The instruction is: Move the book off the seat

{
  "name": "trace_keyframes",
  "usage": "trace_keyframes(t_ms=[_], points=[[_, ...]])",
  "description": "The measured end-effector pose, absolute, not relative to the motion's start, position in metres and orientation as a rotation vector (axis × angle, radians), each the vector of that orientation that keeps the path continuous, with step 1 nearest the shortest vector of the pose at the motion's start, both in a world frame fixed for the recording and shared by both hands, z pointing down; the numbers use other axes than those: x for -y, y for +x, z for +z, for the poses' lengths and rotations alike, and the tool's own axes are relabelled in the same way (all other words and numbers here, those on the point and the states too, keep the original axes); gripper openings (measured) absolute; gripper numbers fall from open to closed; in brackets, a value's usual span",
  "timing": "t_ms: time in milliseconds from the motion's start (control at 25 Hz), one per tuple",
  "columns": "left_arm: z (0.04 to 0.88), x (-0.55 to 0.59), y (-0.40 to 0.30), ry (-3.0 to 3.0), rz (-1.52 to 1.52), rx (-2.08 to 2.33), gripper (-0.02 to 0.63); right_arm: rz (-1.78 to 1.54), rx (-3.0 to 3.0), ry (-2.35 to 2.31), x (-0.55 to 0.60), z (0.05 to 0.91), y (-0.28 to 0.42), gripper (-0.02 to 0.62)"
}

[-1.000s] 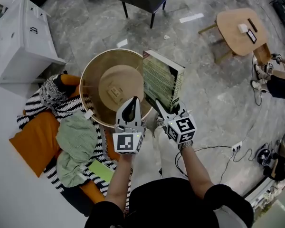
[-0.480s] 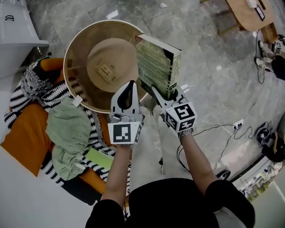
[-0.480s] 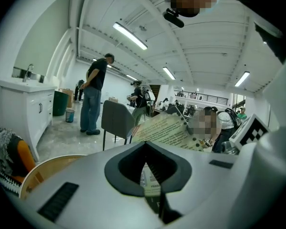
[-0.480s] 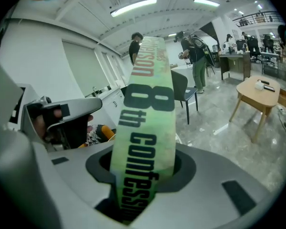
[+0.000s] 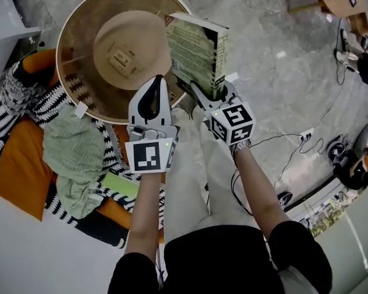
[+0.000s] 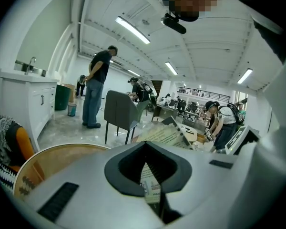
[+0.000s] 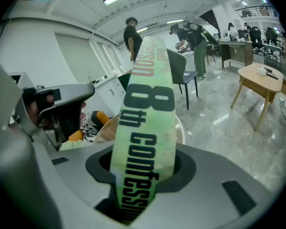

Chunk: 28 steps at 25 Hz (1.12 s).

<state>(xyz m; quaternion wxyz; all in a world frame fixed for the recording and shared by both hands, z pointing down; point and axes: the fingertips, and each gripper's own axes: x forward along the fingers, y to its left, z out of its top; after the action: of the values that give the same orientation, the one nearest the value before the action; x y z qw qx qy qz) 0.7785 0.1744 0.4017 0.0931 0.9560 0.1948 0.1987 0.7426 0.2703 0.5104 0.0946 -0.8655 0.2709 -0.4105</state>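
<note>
Book [image 5: 193,48] count 1, clamped in right gripper [image 5: 210,95]; left gripper [image 5: 154,86] closed.

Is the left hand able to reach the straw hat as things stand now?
Probably yes. The left tongs are empty, shut, and close by the brim of the straw hat, with nothing between them. The book stands aside in the right tongs.

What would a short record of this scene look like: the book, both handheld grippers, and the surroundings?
Book: upright, off the seat, clamped at its lower end
Right gripper: shut on the book
Left gripper: shut, empty, beside the right one
Round table: wooden, raised rim, partly hidden by the book
Seat: orange, with striped blanket and green cloth on it
</note>
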Motion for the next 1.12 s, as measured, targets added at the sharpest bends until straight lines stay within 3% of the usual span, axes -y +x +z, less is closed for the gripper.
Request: trace_keyframes(t_ms=[1120], points=[[0.461,-0.202,0.773,2.823,0.669,-0.524,0.009,-1.447,-0.962,-2.337,-0.268,0.608,0.76,0.179]])
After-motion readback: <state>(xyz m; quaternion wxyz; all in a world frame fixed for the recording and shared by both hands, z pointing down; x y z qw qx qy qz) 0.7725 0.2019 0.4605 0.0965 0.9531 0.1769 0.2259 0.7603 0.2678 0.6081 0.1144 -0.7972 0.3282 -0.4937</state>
